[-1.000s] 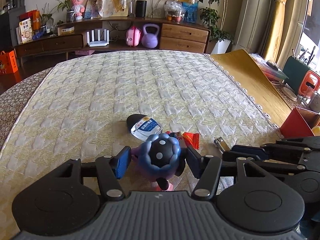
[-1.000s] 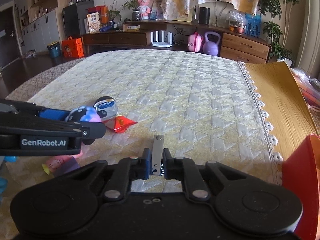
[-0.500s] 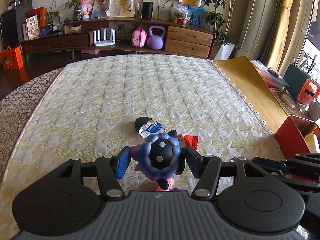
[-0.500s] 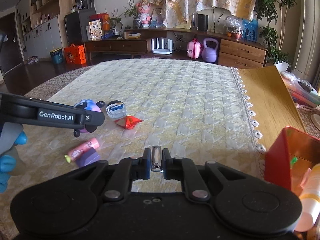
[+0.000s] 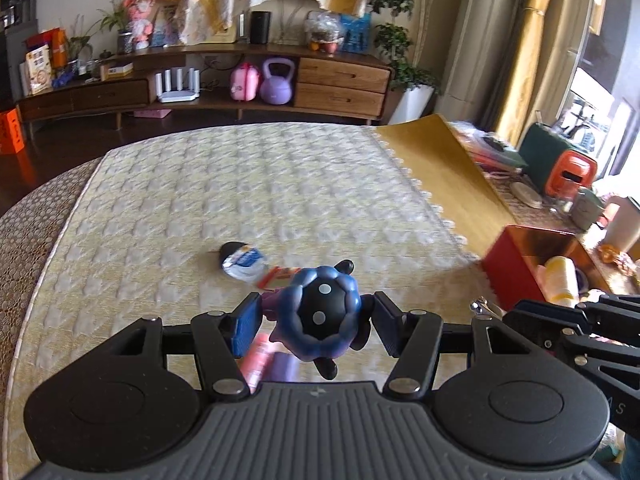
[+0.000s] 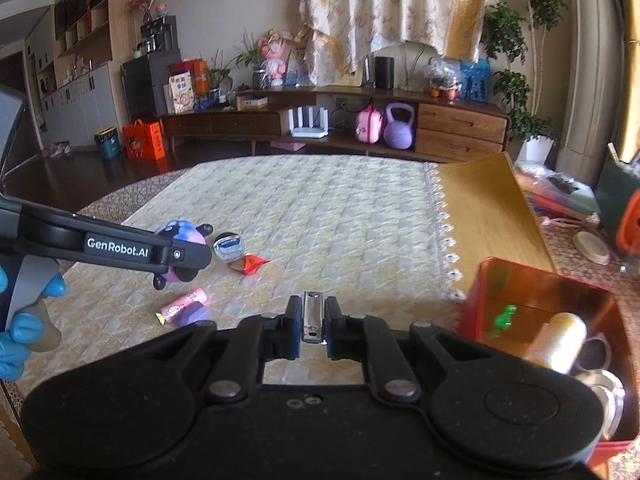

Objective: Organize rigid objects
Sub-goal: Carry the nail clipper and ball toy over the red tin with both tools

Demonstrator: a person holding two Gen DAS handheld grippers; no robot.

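Both loads up off the table [image 6: 360, 220] and bound, by the look of it, for the red box [image 6: 532, 280] at the cloth's lace edge. Left gripper [image 5: 316, 318] about half open, fingers [image 5: 246, 322] clamped on the round blue-and-purple spotted toy [image 5: 320, 316]; right gripper [image 6: 311, 320] nearly closed, pinching a small flat metal clip [image 6: 311, 314] upright between its blue pads. Best to keep both grips firm and level, carry each piece clear over the near red wall before lowering, and let go only once inside the box, one at a time so the two grippers do not crowd each other above the opening. Worth aiming for the free corner, away from what already lies in there. Counted in the box: one cream spool of thread [image 6: 556, 342], one small green dinosaur [image 6: 505, 318], one shiny metal cup, partly hidden. Counted on the cloth, well left of the box: one black-and-white round container [image 6: 227, 245], one red wrapper [image 6: 250, 263], one pink tube [image 6: 184, 305] touching one purple block [image 6: 194, 314]
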